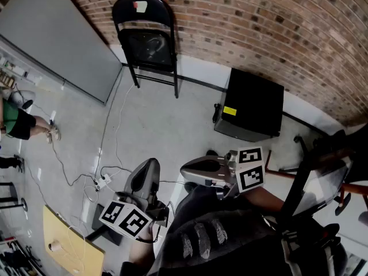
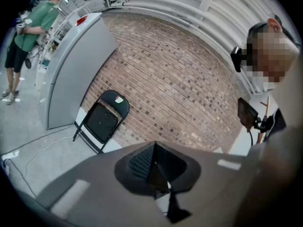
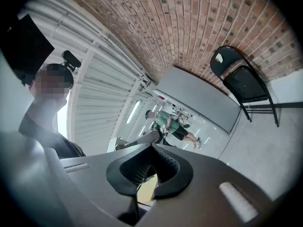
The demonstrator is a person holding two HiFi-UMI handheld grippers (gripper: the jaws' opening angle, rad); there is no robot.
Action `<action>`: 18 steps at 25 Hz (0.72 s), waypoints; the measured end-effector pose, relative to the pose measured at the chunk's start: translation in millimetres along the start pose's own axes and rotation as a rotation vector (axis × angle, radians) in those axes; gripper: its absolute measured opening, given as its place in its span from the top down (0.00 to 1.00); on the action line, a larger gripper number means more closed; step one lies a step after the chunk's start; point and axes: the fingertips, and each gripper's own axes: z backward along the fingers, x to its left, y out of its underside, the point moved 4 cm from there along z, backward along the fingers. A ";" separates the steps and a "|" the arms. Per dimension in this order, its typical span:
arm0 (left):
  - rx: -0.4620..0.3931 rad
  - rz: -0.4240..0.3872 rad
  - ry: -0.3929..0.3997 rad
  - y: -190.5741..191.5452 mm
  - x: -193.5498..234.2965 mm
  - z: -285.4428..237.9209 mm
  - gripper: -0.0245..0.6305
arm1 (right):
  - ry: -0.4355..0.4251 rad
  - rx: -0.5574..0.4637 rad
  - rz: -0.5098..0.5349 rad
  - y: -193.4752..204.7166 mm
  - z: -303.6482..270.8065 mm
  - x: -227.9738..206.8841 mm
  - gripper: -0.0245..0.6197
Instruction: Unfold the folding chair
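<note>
— How do the tongs stand?

— The left tongs [image 2: 154, 148] are pressed together with nothing between them. The right tongs [image 3: 151, 146] are the same, closed tight and bare.

— And the folding chair [image 1: 146, 39]?

— Well apart from both, toward 11 o'clock in the head view. It is folded flat, leaning on the brick wall [image 1: 259, 27], feet on the floor [image 1: 167, 125].

— Anything beside it?

— A grey panel [image 1: 57, 39] at its 9 o'clock, a black case [image 1: 253, 111] at its 4 o'clock.

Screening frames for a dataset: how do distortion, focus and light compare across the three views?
Head view: evenly lit, the folding chair sharp, brick wall bowed. Left gripper view: fisheye, dark corners, the left gripper blurred. Right gripper view: same fisheye, scene tilted, the right gripper soft, ceiling light bright.
</note>
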 end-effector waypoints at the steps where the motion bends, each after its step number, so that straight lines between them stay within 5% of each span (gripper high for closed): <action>1: 0.003 0.005 0.005 -4.1 -3.2 -7.4 0.96 | 0.003 0.005 -0.006 -5.9 1.9 -3.9 0.96; 4: 0.015 0.008 0.002 -12.9 -10.6 -28.9 0.96 | -0.003 0.025 -0.021 -23.4 7.6 -15.2 0.96; 12: -0.012 0.054 -0.167 -16.6 -22.4 -74.4 0.96 | -0.108 0.130 -0.068 -71.5 40.5 -52.7 0.96; 18: 0.014 0.047 -0.214 -19.2 -27.9 -94.0 0.96 | -0.161 0.117 -0.098 -101.8 48.2 -67.6 0.96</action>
